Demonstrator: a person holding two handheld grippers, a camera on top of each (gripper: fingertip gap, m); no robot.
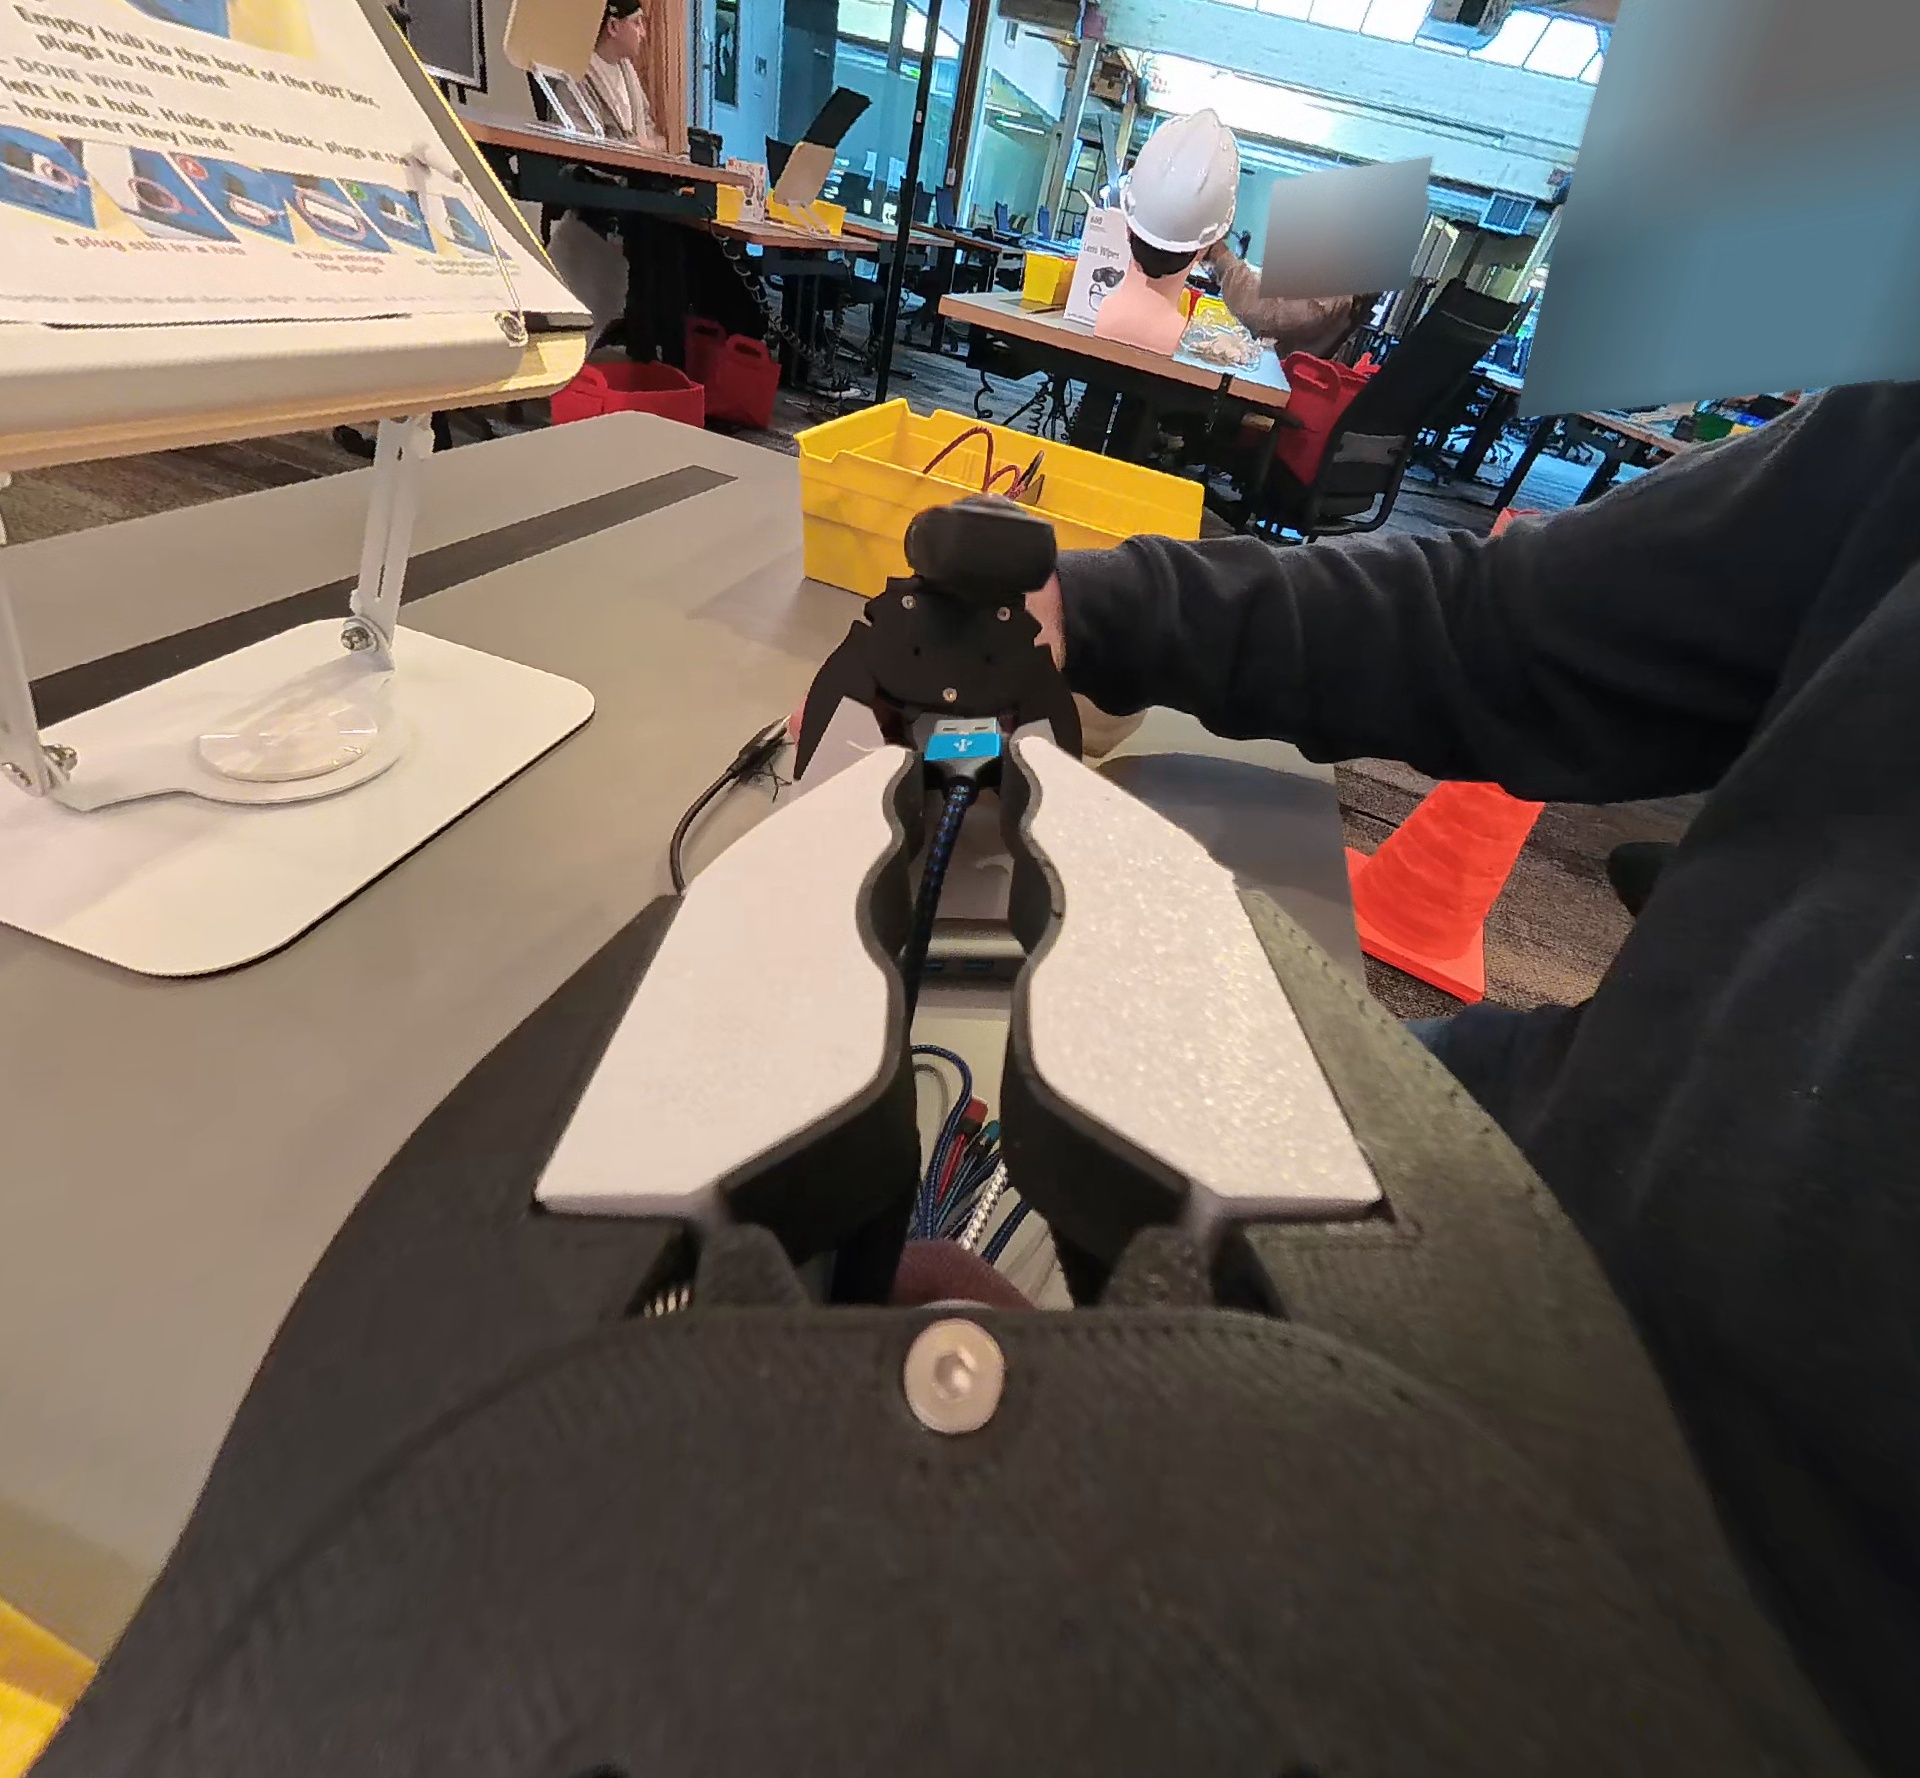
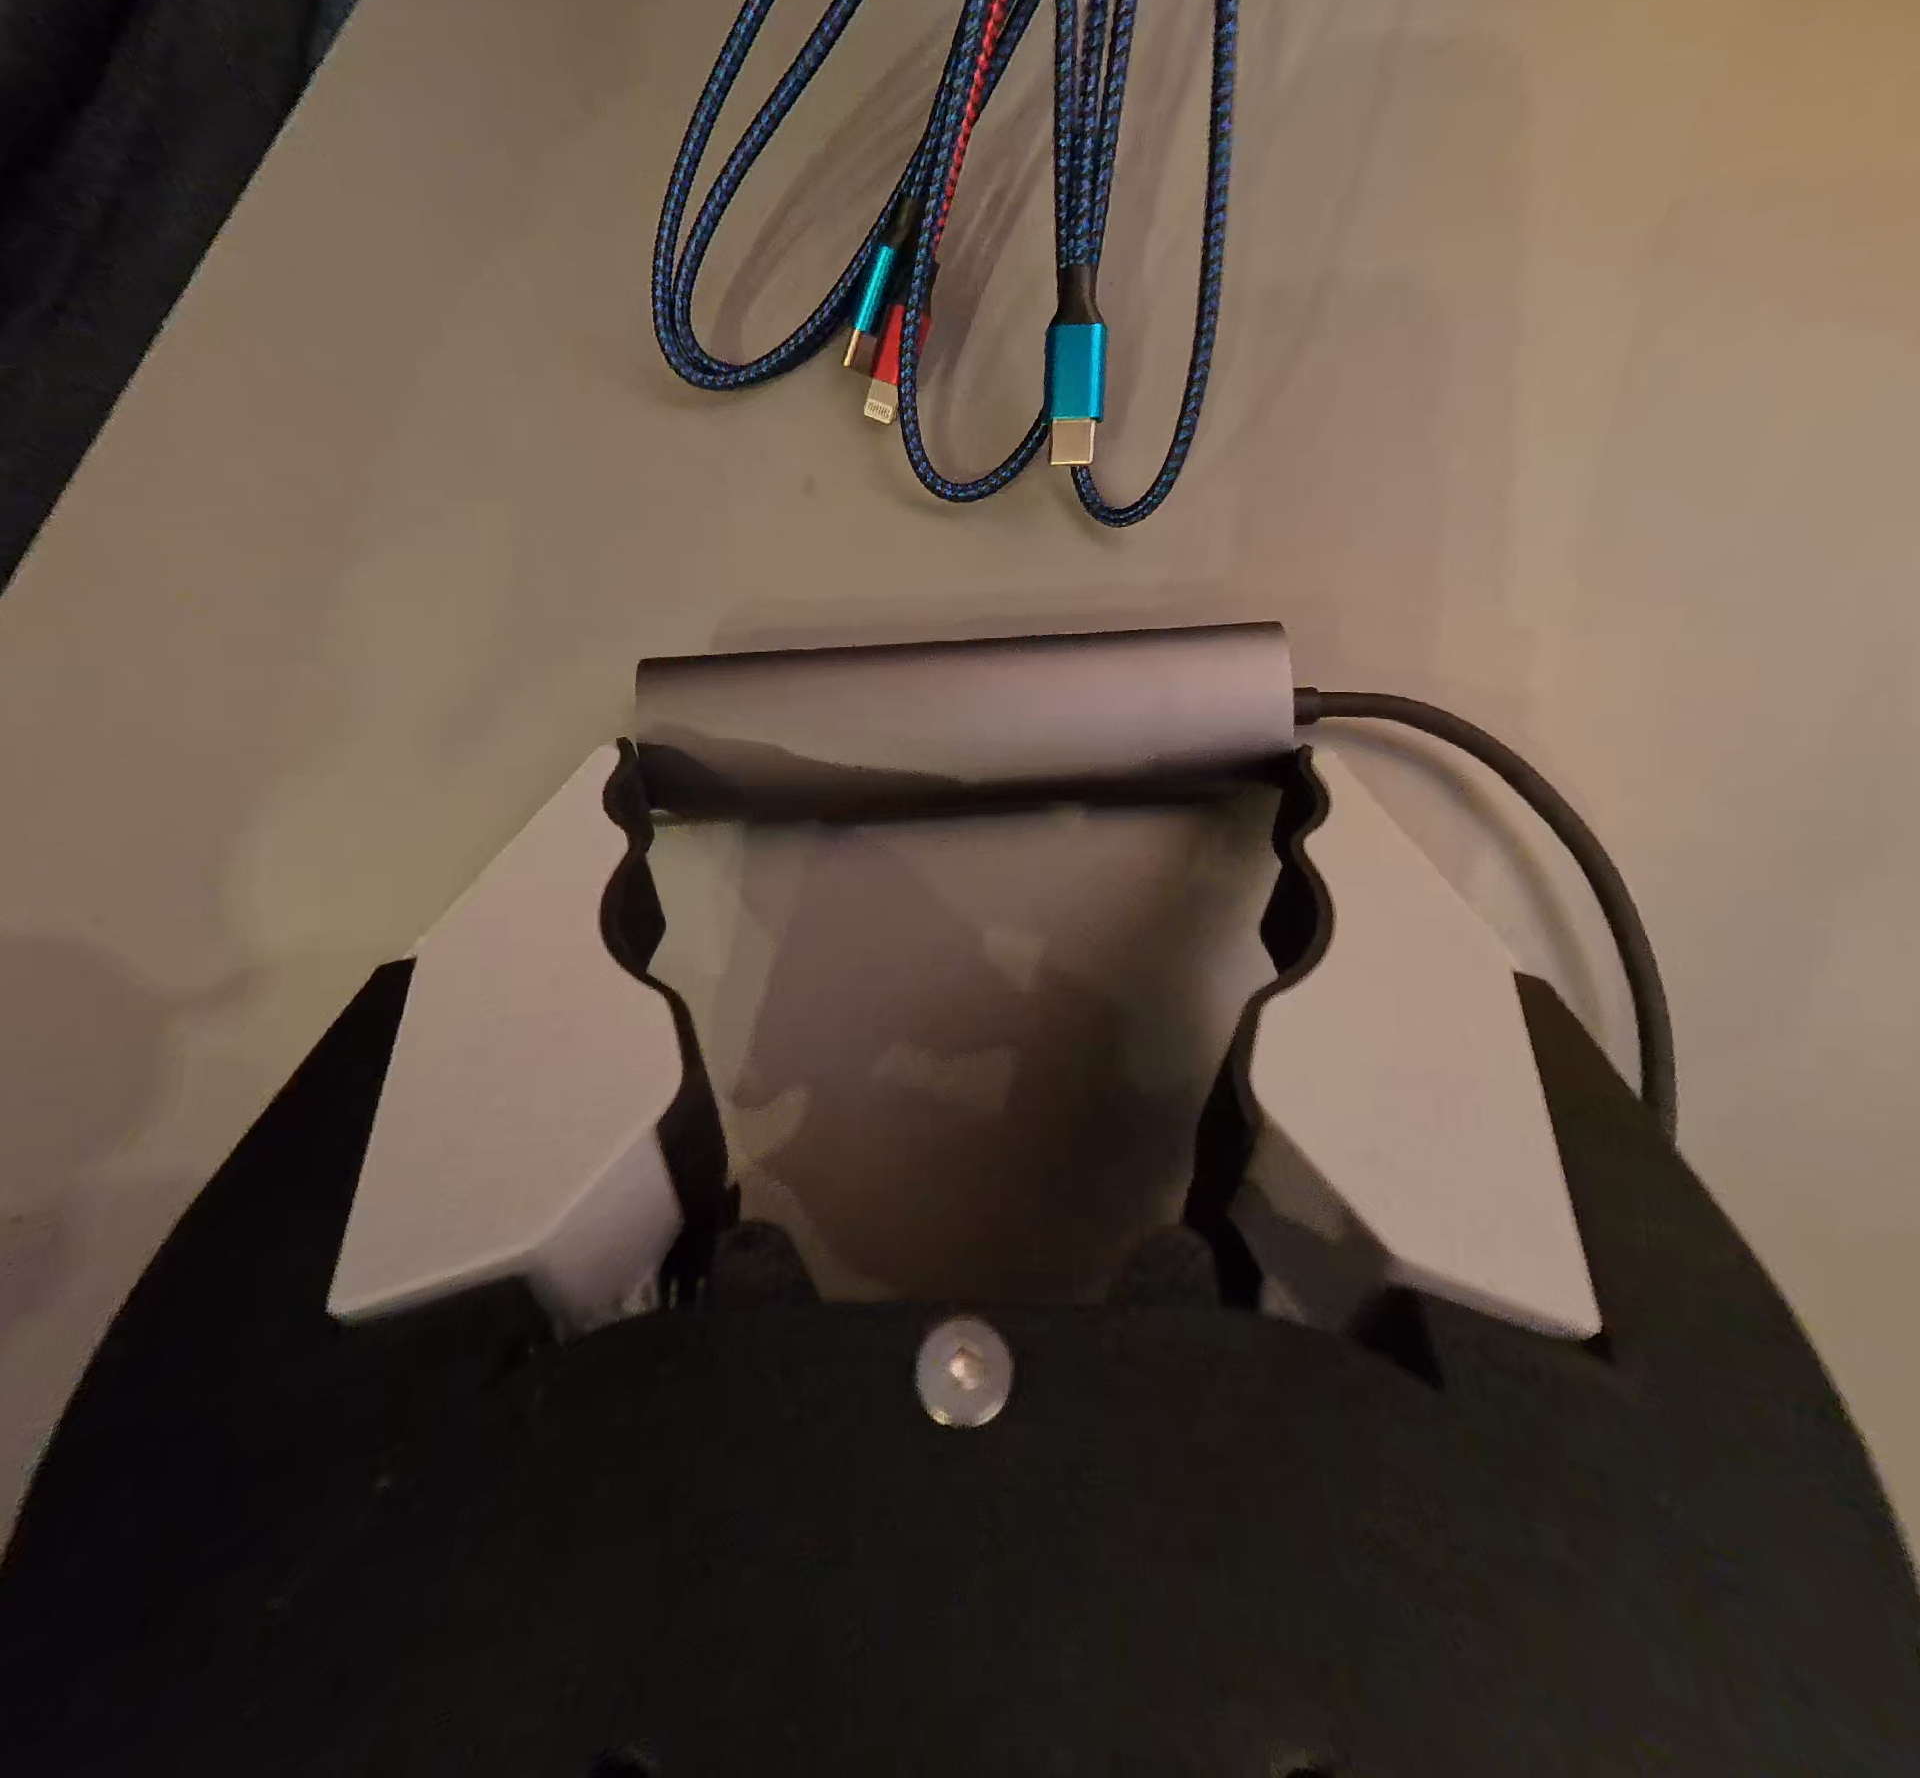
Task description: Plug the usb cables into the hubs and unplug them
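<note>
In the left wrist view my left gripper [image 1: 961,760] is shut on a blue USB-A plug [image 1: 961,744]. Its blue braided cable [image 1: 940,855] runs back between the fingers. The plug's metal end points at the black body of the right gripper [image 1: 940,632], just beyond it. A grey hub [image 1: 966,933] shows below the cable. In the right wrist view my right gripper [image 2: 964,778] looks down and clamps the grey hub [image 2: 961,694] by its two ends on the table. The hub's black lead [image 2: 1579,855] curves off to the right.
Loose blue and red braided cables [image 2: 935,170] with a teal USB-C plug [image 2: 1075,378] lie on the grey table [image 2: 312,585] past the hub. A white document stand [image 1: 260,793] is at the left. A yellow bin [image 1: 987,492] stands behind, an orange cone [image 1: 1439,887] on the floor at right. My right fingertips sit around 20 centimeters from my left ones.
</note>
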